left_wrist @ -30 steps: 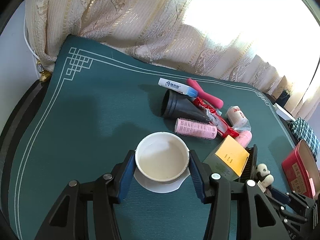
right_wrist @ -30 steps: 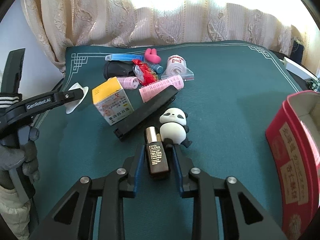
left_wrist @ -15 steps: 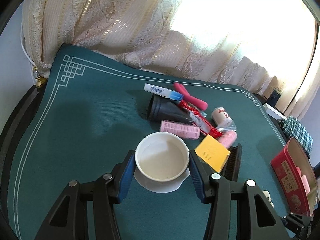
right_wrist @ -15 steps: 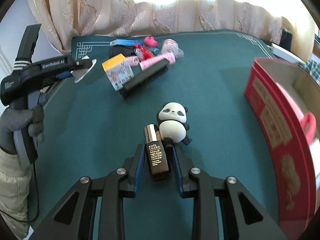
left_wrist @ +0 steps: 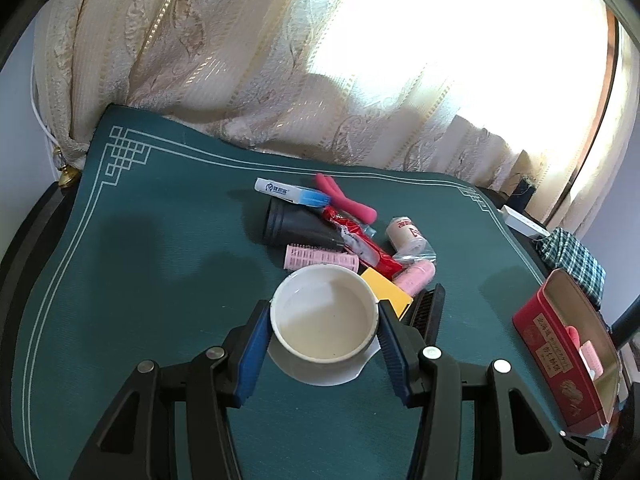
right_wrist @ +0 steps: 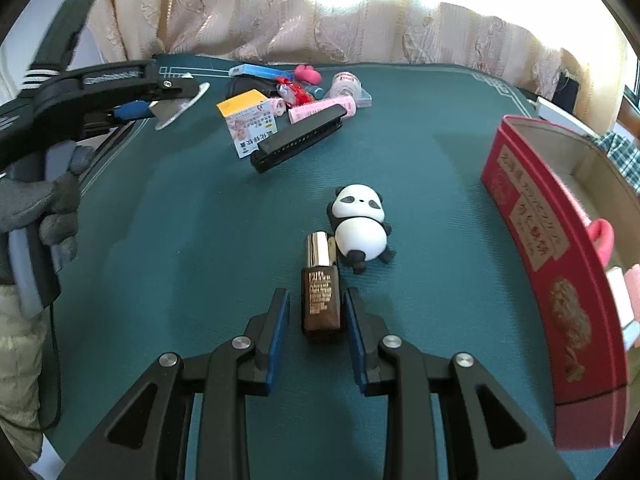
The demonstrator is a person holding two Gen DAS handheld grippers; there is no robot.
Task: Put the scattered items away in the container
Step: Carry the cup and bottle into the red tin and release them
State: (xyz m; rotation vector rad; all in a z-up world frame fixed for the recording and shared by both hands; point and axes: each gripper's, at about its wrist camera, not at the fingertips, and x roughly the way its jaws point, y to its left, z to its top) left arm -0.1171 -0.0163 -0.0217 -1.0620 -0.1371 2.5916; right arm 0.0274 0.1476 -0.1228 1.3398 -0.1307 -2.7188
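My left gripper (left_wrist: 324,320) is shut on a white cup (left_wrist: 320,344), held above the green mat in front of the pile. The same gripper (right_wrist: 192,92) shows at the upper left of the right wrist view. My right gripper (right_wrist: 316,304) is shut on a brown cosmetic bottle (right_wrist: 320,300) with a gold cap, low over the mat. A panda figure (right_wrist: 360,228) lies touching the bottle's right side. The red container (right_wrist: 532,240) stands open on the right, also visible as the red container (left_wrist: 560,344), with pink items (right_wrist: 602,236) inside.
The pile at the back holds a yellow box (right_wrist: 248,128), black comb (right_wrist: 300,140), pink rollers (left_wrist: 320,258), black cone (left_wrist: 296,228), blue-white tube (left_wrist: 292,192), red packet (left_wrist: 360,240) and bagged tape roll (left_wrist: 408,236). A gloved hand (right_wrist: 48,208) holds the left gripper. Curtains hang behind the table.
My right gripper carried the bottle away from the pile toward the red container, and the panda came with it. My left gripper rose and shifted right with the cup.
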